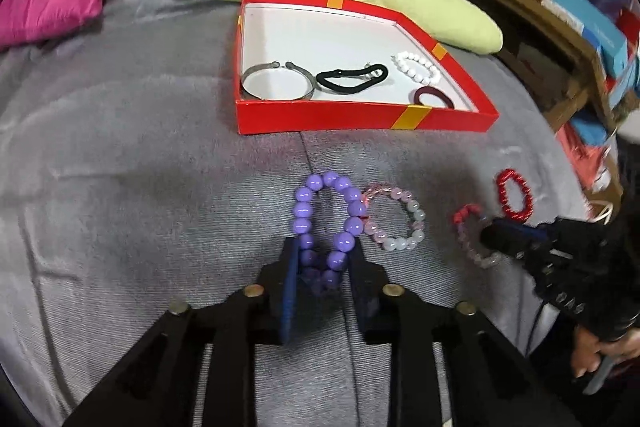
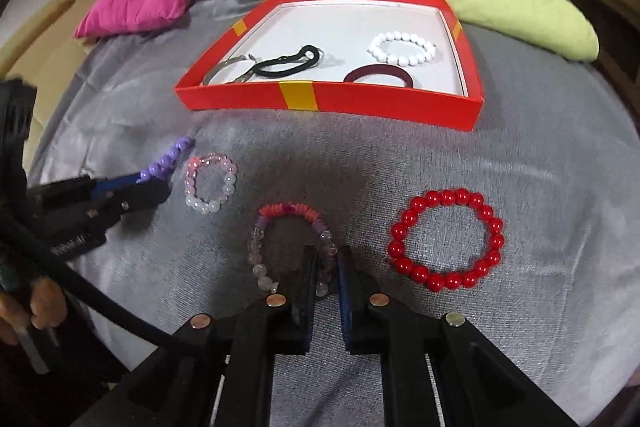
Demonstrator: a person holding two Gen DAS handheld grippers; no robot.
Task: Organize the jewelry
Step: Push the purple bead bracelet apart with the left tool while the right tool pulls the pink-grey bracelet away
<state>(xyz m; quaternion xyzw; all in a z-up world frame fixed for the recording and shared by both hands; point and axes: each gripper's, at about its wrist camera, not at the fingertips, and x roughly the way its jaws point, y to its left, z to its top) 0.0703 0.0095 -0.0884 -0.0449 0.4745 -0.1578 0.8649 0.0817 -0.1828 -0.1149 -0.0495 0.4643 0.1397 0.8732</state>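
The left gripper [image 1: 325,259] is closed around the near end of the purple bead bracelet [image 1: 326,223], and its two fingers press the loop into a long narrow shape on the grey blanket [image 1: 140,167]. From the right wrist view the same bracelet [image 2: 168,157] shows only as a short row of beads that sticks out of the left gripper [image 2: 150,183], so its loop form is seen only from the left camera.

The right gripper [image 2: 327,263] stands narrow, with the right side of the mixed pink and clear bracelet [image 2: 290,243] between its fingers — the beads there are half hidden by the pad, and I cannot tell if the grip is firm. In the left view this gripper [image 1: 490,233] covers part of that bracelet [image 1: 472,235].

The pale pink bracelet [image 2: 211,183] lies between the two held ones, touching the purple one in the left view. The red bead bracelet [image 2: 446,239] lies free on the right, a full ring here, while the left view shows it small and far to the side.

Behind, the red box [image 2: 328,99] holds a metal bangle [image 1: 276,81], a black hair tie [image 2: 286,63], a white bead bracelet [image 2: 402,49] and a dark red band [image 2: 378,75] — the bangle is plain only from the left camera.
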